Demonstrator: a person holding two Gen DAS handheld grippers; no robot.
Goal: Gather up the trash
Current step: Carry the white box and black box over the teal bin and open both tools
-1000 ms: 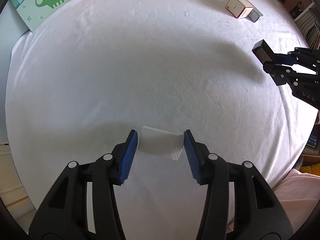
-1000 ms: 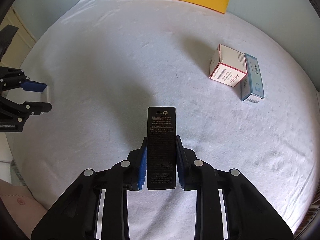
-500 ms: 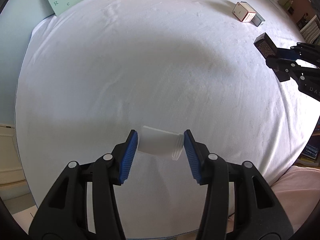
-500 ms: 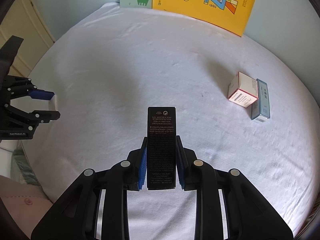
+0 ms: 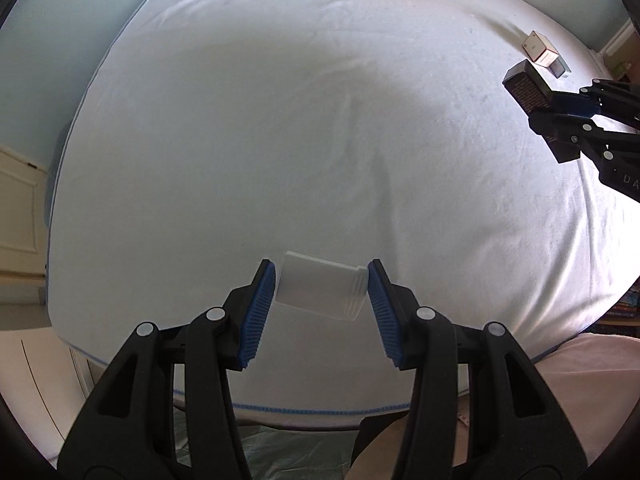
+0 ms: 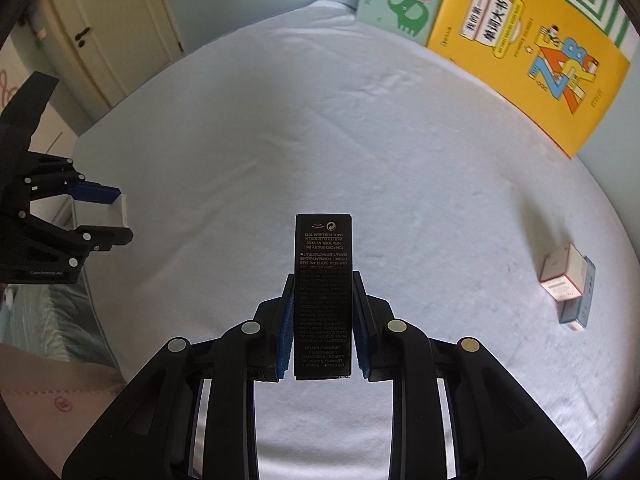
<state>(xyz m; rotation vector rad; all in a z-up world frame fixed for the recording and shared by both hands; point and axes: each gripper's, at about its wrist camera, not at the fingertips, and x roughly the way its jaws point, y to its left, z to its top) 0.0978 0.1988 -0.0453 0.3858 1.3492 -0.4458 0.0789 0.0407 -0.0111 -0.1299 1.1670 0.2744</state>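
Observation:
My left gripper (image 5: 322,284) is shut on a white plastic jar (image 5: 322,292) with no lid, held sideways above the white bed (image 5: 280,120). It also shows at the left of the right wrist view (image 6: 116,220). My right gripper (image 6: 323,316) is shut on a tall black carton (image 6: 323,292) with small white print, held well above the bed. That carton shows in the left wrist view (image 5: 526,88) at the far right. Two small boxes, a white-and-red box (image 6: 562,272) and a blue-edged box (image 6: 580,304), lie together on the bed's right side.
A yellow book (image 6: 532,44) and a green elephant book (image 6: 400,0) lean on the wall behind the bed. A door (image 6: 108,28) stands at the left. The bed's near edge (image 5: 320,410) and a grey-green sheet (image 5: 288,456) below it show under my left gripper.
Both grippers have risen and pulled back from the bed with their objects still held. The bed and the two boxes look smaller and farther away.

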